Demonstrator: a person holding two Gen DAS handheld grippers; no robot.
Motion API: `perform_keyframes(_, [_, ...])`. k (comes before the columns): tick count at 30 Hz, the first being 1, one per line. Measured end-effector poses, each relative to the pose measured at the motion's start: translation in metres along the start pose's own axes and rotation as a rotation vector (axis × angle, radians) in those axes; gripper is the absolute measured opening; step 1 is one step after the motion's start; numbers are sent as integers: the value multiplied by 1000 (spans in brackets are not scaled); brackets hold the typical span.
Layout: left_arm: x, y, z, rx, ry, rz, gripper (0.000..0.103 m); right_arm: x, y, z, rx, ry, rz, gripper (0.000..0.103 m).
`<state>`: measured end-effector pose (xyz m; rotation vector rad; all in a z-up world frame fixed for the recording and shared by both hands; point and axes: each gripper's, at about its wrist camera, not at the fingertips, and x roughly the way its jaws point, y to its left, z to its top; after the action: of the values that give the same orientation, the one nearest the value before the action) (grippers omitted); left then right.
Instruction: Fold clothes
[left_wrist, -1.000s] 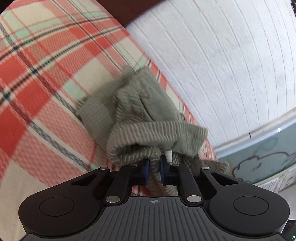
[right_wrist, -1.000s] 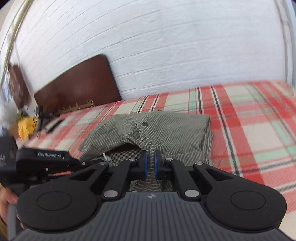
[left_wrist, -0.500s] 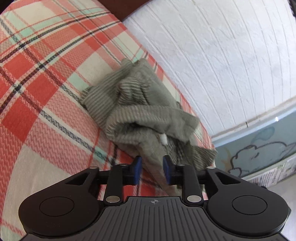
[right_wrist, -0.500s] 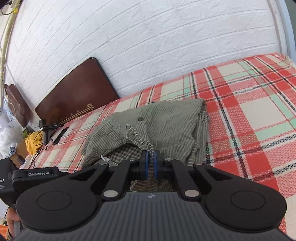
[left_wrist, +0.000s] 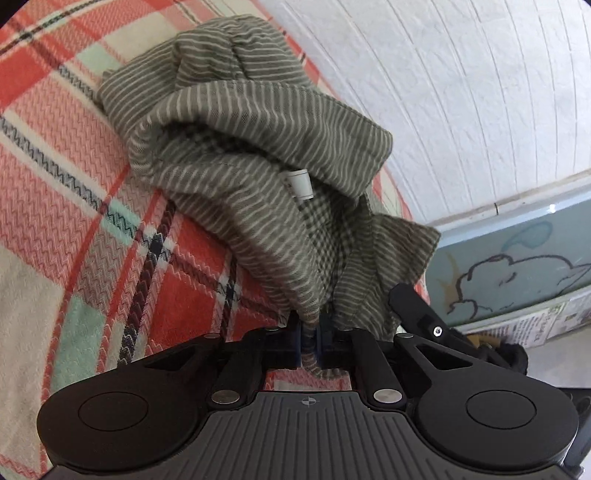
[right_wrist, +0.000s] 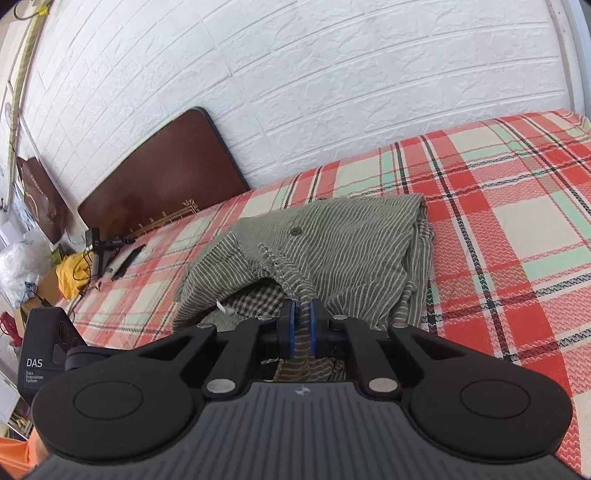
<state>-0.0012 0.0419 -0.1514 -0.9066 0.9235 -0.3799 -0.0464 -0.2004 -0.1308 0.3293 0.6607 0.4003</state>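
An olive green striped garment (left_wrist: 258, 147) lies bunched on the red plaid bedspread (left_wrist: 74, 184). It has a checked lining and a small white tag (left_wrist: 300, 183). My left gripper (left_wrist: 309, 341) is shut on a fold of its near edge. In the right wrist view the same garment (right_wrist: 332, 243) shows a button and a stitched edge. My right gripper (right_wrist: 300, 328) is shut on that stitched edge. The left gripper's body (right_wrist: 48, 354) shows at the lower left of the right wrist view.
A white brick wall (right_wrist: 332, 92) runs behind the bed. A dark brown headboard (right_wrist: 159, 177) stands at the left, with a small tripod (right_wrist: 103, 247), a yellow cloth (right_wrist: 72, 277) and bags near it. A pale blue panel with a cloud drawing (left_wrist: 517, 266) lies beyond the bed's end.
My left gripper was open half a second ago; it has moved closer and shut on the garment's near fold. My right gripper has stayed shut on the stitched edge.
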Motion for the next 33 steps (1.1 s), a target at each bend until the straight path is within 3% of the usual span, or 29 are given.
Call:
perform_keyframes(5, [-13,-9,-1,29,-76,-6,4,-2,13,-8,-44,15,-66,26])
perform_keyframes(11, [-17,-12,-5,34,-85,-31,4,-4,28,-18,-98,33,-145,29])
perform_keyframes(13, [-18,-10,-5,25,-83,-41,5,-4,25,-22,-62,26,-144,21])
perform_keyframes(14, [-19,-8,-5,14,-86,-48,5,-4,22,-22,-32,22,-128,7])
perform_keyframes(17, [-24,3,-2,-52,-97,-76,5,-8,2,-20,132,-6,20,6])
perform_keyframes(21, [-28,15,5,-109,-115,-121,4,2,-46,-26,473,-48,397,4])
perform_keyframes(25, [-28,19,8,-143,-132,-207,4,23,-79,-43,777,-73,657,4])
perform_keyframes(28, [-31,21,9,-151,-137,-210,6,26,-82,-42,763,-72,610,4])
perform_keyframes(29, [-33,20,9,-134,-140,-193,14,25,-79,-40,727,-69,590,4])
perform_keyframes(31, [-39,16,9,-75,-137,-182,25,26,-78,-37,711,-63,598,4])
perform_keyframes(33, [-46,9,8,14,-129,-175,25,25,-77,-34,691,-64,595,4])
